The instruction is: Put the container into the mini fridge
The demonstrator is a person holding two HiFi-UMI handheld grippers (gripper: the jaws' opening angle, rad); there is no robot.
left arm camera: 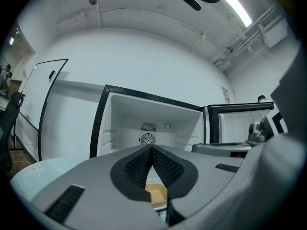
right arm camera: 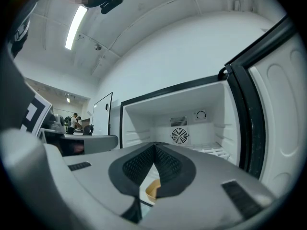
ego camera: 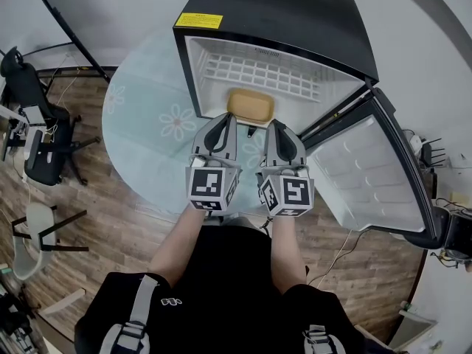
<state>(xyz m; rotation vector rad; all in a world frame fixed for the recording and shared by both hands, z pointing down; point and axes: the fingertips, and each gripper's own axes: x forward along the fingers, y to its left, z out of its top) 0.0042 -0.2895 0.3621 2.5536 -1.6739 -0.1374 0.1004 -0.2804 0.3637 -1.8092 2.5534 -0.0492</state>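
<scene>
Near edge of container [ego camera: 251, 103] hides behind left gripper [ego camera: 225, 119] and right gripper [ego camera: 276, 124], both closed empty; long axis lies crosswise in mini fridge [ego camera: 295, 21].

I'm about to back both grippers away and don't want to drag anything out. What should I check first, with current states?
1. Door swung wide: ok.
2. Container inside the mini fridge: it sits at the front lip; fully past it, cannot tell.
3. Left gripper jaws together, free of the container: cannot tell.
4. Right gripper jaws together, free of the container: cannot tell.
5. Room behind the container on the wire shelf: ok.
</scene>
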